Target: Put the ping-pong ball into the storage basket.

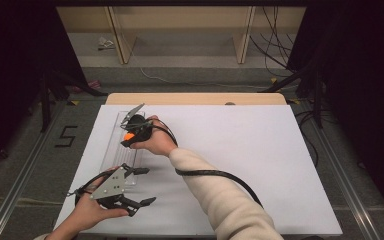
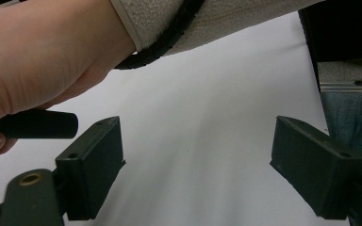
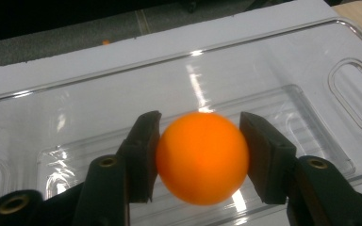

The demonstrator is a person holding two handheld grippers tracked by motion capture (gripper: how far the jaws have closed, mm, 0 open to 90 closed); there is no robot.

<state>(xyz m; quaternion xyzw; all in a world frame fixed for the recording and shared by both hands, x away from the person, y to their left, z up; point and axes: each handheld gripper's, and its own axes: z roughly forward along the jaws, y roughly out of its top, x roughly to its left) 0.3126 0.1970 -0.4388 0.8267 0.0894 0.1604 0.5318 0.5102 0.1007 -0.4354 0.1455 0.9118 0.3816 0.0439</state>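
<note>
My right gripper (image 1: 128, 136) is shut on an orange ball (image 1: 129, 135), with a pad pressed against each side of it. In the right gripper view the ball (image 3: 201, 160) hangs between the jaws of the right gripper (image 3: 200, 123), just above a clear plastic tray (image 3: 273, 61). That tray (image 1: 111, 147) lies along the left side of the white sheet. My left gripper (image 1: 148, 186) is held near the front left corner, open, with nothing between its jaws. In the left gripper view my left gripper (image 2: 198, 136) points across bare white sheet, under the person's right hand (image 2: 37, 61) and sleeve.
A white sheet (image 1: 240, 150) covers most of the wooden table (image 1: 195, 98). The person's right forearm in a cream sleeve (image 1: 215, 195) crosses the front middle, trailing a black cable (image 1: 230, 176). Floor, cables and shelf legs lie beyond the far edge.
</note>
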